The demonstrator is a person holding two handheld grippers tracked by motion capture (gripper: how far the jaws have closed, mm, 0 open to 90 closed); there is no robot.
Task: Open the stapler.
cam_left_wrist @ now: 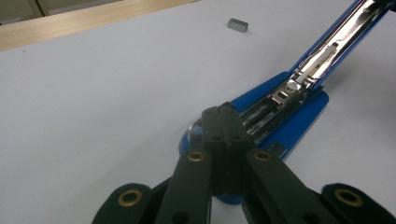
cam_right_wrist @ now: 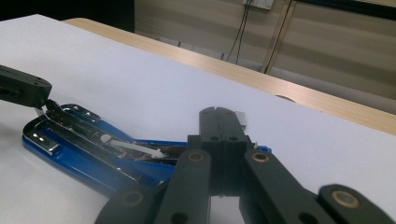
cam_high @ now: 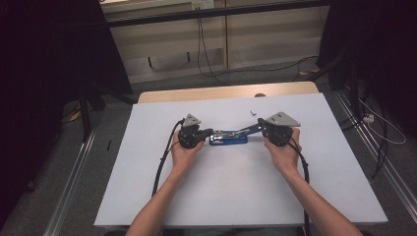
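White table, blue stapler lying open, small staple block nearby

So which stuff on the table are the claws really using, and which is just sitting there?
Being used:
- blue stapler, swung open
- left claw, on its base end
- right claw, at its raised top arm

Just lying there:
- small grey block, maybe staples
- white table

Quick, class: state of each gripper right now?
Left gripper: shut, pinching the front end of the blue stapler.
Right gripper: shut on the stapler's raised top arm.
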